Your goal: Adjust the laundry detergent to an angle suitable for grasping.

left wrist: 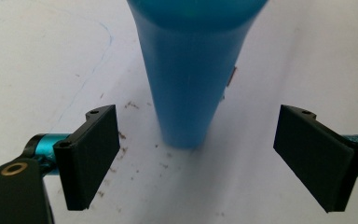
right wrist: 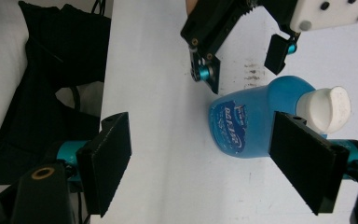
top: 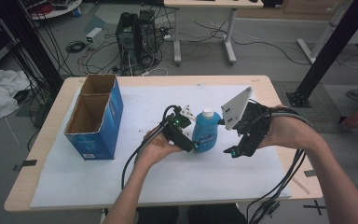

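Note:
A blue bottle [top: 207,133] with a white cap [top: 208,113] stands upright on the white sheet at mid-table. My left gripper [top: 192,141] is open right at the bottle's left side. In the left gripper view the bottle [left wrist: 191,70] rises just ahead of the gap, with space between it and each pad [left wrist: 93,154]. My right gripper [top: 233,150] is open a little right of the bottle, nothing in it. In the right gripper view, the labelled bottle [right wrist: 242,126] and its cap [right wrist: 328,107] lie ahead toward the right pad, and the left gripper [right wrist: 242,56] is beyond.
An open blue cardboard box [top: 95,116] stands at the table's left. The white sheet [top: 158,177] covers most of the wooden table [top: 46,140] and carries small dark specks [left wrist: 130,105]. Cables trail from both grippers toward the front edge.

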`<state>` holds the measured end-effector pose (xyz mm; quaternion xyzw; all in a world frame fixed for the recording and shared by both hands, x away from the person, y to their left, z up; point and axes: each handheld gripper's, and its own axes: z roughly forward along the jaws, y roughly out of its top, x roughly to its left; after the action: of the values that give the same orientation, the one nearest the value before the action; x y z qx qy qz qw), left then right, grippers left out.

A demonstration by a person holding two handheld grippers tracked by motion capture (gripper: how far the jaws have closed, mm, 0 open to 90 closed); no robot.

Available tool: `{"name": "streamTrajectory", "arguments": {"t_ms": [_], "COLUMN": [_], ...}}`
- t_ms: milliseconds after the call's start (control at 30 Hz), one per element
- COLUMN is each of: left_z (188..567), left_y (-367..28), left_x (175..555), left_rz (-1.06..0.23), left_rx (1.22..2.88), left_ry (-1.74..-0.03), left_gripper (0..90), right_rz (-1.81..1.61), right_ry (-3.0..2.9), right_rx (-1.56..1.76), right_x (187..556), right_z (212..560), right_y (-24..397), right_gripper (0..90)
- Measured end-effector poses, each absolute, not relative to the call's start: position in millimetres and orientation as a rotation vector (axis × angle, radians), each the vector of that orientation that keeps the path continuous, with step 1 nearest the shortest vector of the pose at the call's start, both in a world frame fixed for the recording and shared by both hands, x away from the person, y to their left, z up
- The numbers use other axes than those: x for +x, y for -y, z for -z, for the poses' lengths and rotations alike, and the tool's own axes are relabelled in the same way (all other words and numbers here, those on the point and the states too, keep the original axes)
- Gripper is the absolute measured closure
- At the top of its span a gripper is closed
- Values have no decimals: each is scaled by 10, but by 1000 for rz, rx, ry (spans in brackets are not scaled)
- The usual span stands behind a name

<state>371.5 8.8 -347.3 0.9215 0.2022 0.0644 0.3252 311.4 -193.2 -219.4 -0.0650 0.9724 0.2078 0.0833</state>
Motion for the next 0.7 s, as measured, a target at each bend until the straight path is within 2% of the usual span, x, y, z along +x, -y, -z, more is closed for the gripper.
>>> {"name": "streamTrajectory", "arguments": {"t_ms": [333, 700], "left_z": [3545, 3646], "left_y": [46, 170], "left_x": [3787, 3866], "left_rz": [-150, -129], "left_rx": [2250, 2219], "left_ry": [-614, -619], "left_gripper": [143, 143], "right_rz": [-651, -638], "right_ry": [-2889, -2893], "right_rx": [-181, -182], "right_x": [3104, 3108], "right_z": [2217, 2221], "right_y": [1924, 1903], "right_gripper": [204, 204]}}
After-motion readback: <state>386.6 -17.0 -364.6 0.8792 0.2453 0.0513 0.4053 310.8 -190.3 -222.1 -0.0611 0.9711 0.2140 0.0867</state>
